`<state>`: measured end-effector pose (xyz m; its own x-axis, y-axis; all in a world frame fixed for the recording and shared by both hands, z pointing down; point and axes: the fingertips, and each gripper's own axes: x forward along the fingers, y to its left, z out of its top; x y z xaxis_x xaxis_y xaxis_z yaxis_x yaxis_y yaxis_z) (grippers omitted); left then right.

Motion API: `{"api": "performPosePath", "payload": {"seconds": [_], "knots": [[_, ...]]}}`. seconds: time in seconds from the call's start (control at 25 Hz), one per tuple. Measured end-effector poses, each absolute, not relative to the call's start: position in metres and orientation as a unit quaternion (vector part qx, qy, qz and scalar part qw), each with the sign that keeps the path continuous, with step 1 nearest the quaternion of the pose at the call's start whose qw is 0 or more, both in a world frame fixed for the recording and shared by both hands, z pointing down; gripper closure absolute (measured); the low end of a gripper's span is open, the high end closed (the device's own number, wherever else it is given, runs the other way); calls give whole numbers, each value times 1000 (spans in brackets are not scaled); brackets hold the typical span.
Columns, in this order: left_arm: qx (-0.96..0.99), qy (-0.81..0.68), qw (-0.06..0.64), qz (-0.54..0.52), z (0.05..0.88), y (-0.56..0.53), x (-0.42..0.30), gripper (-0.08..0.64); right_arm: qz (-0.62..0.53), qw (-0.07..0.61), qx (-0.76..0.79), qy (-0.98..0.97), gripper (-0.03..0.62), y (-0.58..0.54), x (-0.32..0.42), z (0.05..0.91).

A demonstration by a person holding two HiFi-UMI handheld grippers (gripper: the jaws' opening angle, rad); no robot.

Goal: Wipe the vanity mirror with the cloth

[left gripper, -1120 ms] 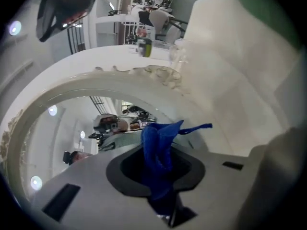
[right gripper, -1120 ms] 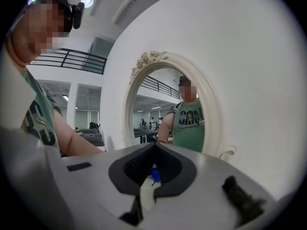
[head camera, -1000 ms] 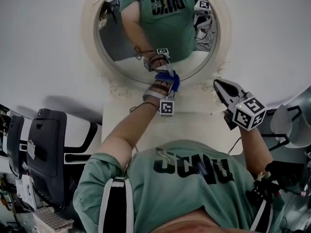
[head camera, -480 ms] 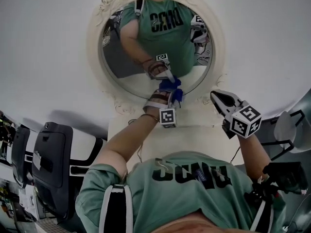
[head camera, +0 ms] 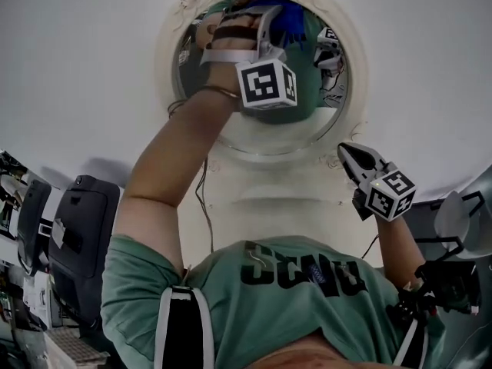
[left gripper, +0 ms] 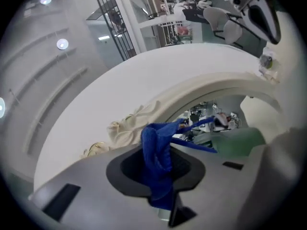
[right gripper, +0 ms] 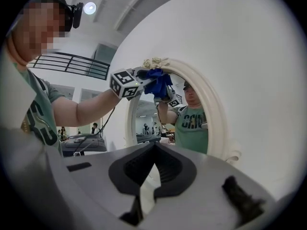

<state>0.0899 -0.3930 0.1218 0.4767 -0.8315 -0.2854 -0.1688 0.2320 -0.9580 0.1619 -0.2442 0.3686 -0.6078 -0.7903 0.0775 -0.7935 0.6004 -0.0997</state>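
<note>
Head view: right hand-held gripper (head camera: 350, 158) sits low beside the frame's lower right, jaws together, empty; left hand-held gripper (head camera: 273, 21), raised farther off, is clamped on the blue cloth (head camera: 290, 18) at the vanity mirror (head camera: 261, 133) top edge; the glass extends downward from it.

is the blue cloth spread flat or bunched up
Bunched. The blue cloth sits as a crumpled wad pinched in the jaws of the left hand-held gripper, at the top of the vanity mirror.
</note>
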Motion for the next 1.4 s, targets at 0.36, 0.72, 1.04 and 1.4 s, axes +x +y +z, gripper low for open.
{"api": "performPosePath", "payload": {"seconds": [0.36, 0.72, 1.04, 1.4], "knots": [[-524, 461, 658, -283, 114, -408, 91, 477, 71, 12, 440, -895, 584, -243, 168, 374], [-547, 390, 676, -302, 258, -400, 116, 482, 79, 22, 439, -895, 584, -236, 165, 387], [-607, 273, 634, -394, 504, -395, 121, 480, 98, 35, 455, -884, 584, -237, 176, 406], [-622, 192, 594, -471, 626, -390, 108, 485, 105, 38, 475, -873, 584, -235, 191, 413]]}}
